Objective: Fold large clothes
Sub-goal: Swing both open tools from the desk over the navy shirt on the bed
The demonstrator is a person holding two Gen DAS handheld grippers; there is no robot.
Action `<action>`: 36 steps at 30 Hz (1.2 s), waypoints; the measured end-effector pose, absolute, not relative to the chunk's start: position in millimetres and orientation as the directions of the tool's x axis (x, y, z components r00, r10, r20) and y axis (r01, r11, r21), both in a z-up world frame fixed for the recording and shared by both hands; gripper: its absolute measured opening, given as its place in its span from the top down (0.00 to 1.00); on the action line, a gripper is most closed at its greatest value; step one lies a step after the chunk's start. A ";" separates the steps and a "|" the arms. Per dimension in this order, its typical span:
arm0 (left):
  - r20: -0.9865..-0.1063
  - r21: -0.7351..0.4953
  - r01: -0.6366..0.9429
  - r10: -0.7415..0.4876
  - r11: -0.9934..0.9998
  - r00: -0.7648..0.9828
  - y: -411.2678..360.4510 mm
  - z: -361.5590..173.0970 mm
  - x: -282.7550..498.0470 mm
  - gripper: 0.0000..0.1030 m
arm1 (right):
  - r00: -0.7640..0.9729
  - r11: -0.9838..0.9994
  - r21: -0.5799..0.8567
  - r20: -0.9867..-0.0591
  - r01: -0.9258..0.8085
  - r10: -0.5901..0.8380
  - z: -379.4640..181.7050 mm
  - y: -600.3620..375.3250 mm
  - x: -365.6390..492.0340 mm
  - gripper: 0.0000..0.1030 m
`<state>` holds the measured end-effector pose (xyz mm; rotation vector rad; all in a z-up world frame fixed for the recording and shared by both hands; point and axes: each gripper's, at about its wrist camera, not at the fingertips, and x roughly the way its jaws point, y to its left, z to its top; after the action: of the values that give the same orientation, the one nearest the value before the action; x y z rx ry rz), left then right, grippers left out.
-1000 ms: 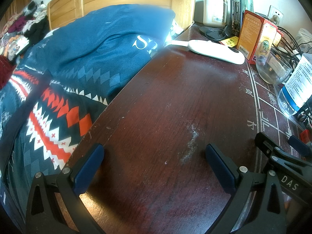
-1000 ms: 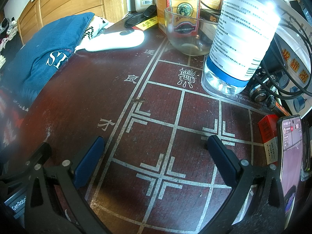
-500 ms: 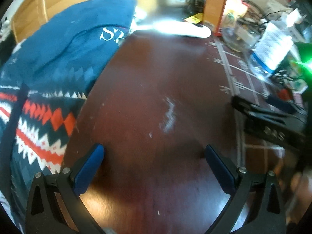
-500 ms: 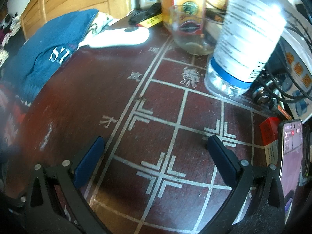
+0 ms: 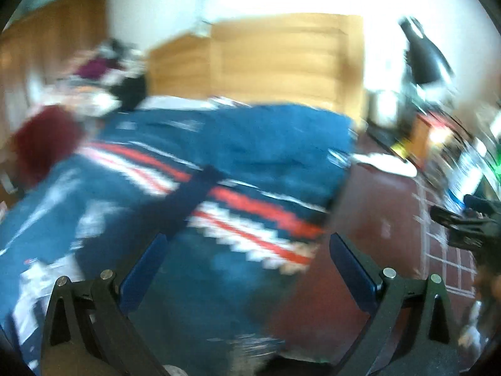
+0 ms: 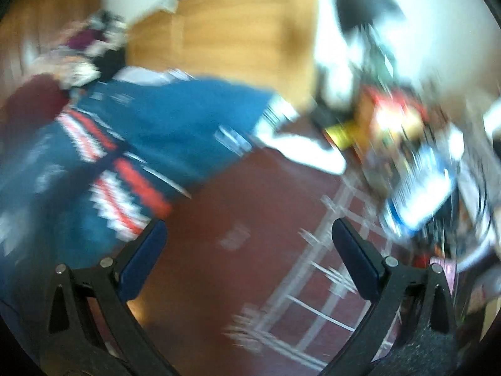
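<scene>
- Both views are smeared by motion blur, so small things cannot be made out.
- The left gripper (image 5: 247, 266) has its jaws spread wide, with nothing between the blue pads (image 5: 142, 271).
- The right gripper (image 6: 249, 257) likewise has its jaws wide apart and empty; the bare desk (image 6: 238, 213) shows between them.
- The task's garment, a dark blue sweater (image 5: 250, 169) with red and white zigzag bands, lies spread across the left half of both views, its right edge draped onto the dark red-brown desk.
- In the left wrist view the sweater fills the space ahead of the jaws; in the right wrist view it lies left of them, near the left pad.
- A white oblong object (image 6: 307, 152) rests on the desk just beside the sweater's far right corner.
- White grid lines (image 6: 316, 269) mark the desk's right part.
- Crowded along the desk's right edge: an orange-red box (image 6: 391, 116), a clear bottle with a blue-banded label (image 6: 419, 194), and dark cables, all blurred.
- A wooden headboard (image 5: 281, 59) stands behind the sweater.
- A heap of mixed clothes (image 5: 109, 75) lies far left, and a dark red cloth (image 5: 43, 144) just beside the sweater's left edge.
- The right gripper's black frame shows at the right edge of the left wrist view.
</scene>
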<state>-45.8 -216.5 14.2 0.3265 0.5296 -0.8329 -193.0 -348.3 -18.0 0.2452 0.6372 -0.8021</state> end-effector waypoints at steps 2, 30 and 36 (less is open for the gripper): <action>-0.510 0.067 0.701 -0.579 0.710 0.635 -174.7 37.4 -35.1 0.00 | 0.607 0.744 -0.077 -0.526 0.663 -0.595 15.1 -305.2 -170.0 0.00; -0.508 -0.164 0.160 -0.222 0.973 0.832 209.2 38.5 24.6 0.00 | 0.798 0.914 -0.318 -0.467 0.251 -0.381 53.5 -51.9 -21.2 0.00; -0.560 -0.211 0.144 -0.241 0.967 0.793 232.8 -0.5 39.7 0.00 | 0.780 0.934 -0.276 -0.524 0.226 -0.343 44.4 -47.2 -14.1 0.00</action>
<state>39.7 232.8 -0.5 -0.1611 0.6226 -0.2081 -14.1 -47.2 44.4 -0.2027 0.6031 -0.3099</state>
